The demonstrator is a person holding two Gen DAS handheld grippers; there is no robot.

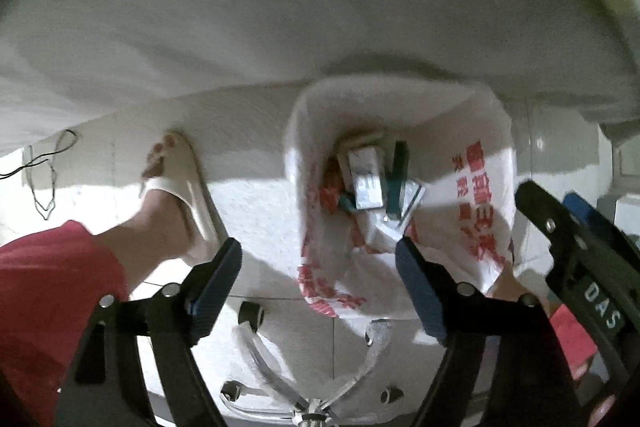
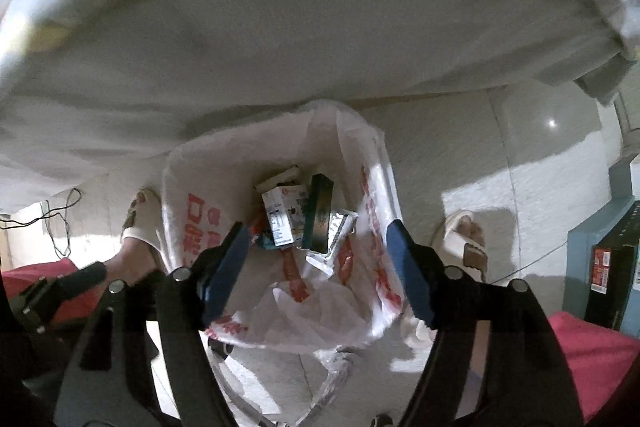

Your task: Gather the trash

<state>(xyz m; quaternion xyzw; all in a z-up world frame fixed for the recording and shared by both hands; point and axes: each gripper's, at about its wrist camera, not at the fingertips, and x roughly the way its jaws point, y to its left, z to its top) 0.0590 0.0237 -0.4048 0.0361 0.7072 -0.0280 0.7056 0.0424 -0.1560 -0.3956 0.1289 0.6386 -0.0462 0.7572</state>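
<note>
A: Trash lies at the bottom of the white plastic bag with red print (image 2: 276, 311) — where are the claws?

B: Nearest, the left claw (image 1: 318, 291) stands wide with nothing between its blue pads, above the bag's near rim. The right claw (image 2: 316, 269) is also spread wide and holds nothing, right over the bag's mouth.

A: And inside?

B: A white printed carton (image 2: 282, 219) stands beside a dark green flat box (image 2: 318, 213), touching it; a silvery wrapper (image 2: 340, 227) leans just beside them.

A: Where does the bag sit?

B: On the pale tiled floor (image 2: 472, 163), between two feet in cream slippers (image 1: 184, 183), at the edge of a bed with a white sheet (image 2: 304, 39) beyond it.
</note>
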